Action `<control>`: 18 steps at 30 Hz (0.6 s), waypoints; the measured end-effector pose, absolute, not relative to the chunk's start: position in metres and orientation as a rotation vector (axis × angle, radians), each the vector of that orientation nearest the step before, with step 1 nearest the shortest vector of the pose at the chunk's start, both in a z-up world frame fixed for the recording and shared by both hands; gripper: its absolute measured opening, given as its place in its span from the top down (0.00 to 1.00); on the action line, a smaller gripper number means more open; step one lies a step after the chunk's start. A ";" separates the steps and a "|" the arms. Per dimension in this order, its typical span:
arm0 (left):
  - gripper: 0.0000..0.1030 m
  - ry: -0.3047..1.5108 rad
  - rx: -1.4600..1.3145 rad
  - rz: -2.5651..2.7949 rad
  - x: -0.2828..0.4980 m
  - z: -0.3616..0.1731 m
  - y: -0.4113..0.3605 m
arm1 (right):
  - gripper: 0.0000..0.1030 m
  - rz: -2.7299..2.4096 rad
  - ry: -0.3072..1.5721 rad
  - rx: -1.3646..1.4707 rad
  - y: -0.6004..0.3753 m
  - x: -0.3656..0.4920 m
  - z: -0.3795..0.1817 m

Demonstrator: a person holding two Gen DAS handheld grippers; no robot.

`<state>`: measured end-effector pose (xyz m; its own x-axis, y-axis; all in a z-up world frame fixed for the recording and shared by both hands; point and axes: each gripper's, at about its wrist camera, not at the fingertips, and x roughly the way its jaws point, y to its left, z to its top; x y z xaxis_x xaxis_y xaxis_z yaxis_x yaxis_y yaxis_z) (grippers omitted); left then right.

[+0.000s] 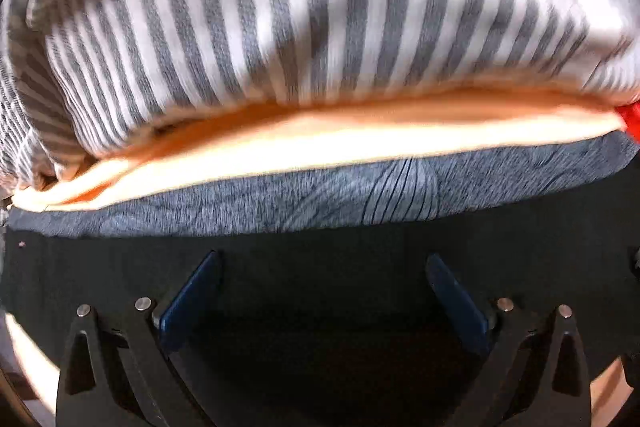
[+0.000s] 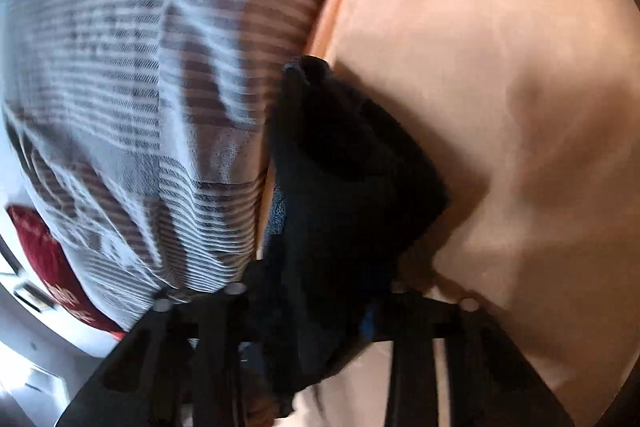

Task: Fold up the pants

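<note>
My left gripper (image 1: 322, 291) is pointing down with its two blue fingers (image 1: 192, 301) standing wide apart. The black pants (image 1: 320, 259) are lying flat under them, and nothing is being squeezed between them. Past the pants I am seeing a blue-grey cloth (image 1: 280, 199), then a peach sheet (image 1: 280, 147), then a grey and white striped cover (image 1: 320, 27).

My right gripper (image 2: 332, 311) is nearly closed and is pinching a bunched lump of the black pants (image 2: 344, 163), which is sticking up in front of me over the peach sheet (image 2: 500, 87). The lump is hiding my fingertips, so I am not seeing them well.

Both views are blurry. A dark red thing (image 2: 52, 267) at the left edge is showing pale letters, but I am not able to read them.
</note>
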<state>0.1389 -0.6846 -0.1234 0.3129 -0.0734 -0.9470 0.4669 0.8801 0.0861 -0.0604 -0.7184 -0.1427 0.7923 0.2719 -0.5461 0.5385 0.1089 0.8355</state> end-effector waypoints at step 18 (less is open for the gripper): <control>0.00 1.289 0.285 -0.322 0.172 -0.116 -0.695 | 0.81 -0.028 0.678 1.316 -0.671 -0.021 -0.057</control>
<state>0.1724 -0.6955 -0.1156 0.2452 -0.0749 -0.9666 0.3891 0.9208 0.0274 -0.0208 -0.6714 -0.0572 0.8089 0.3518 -0.4711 0.3888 0.2809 0.8774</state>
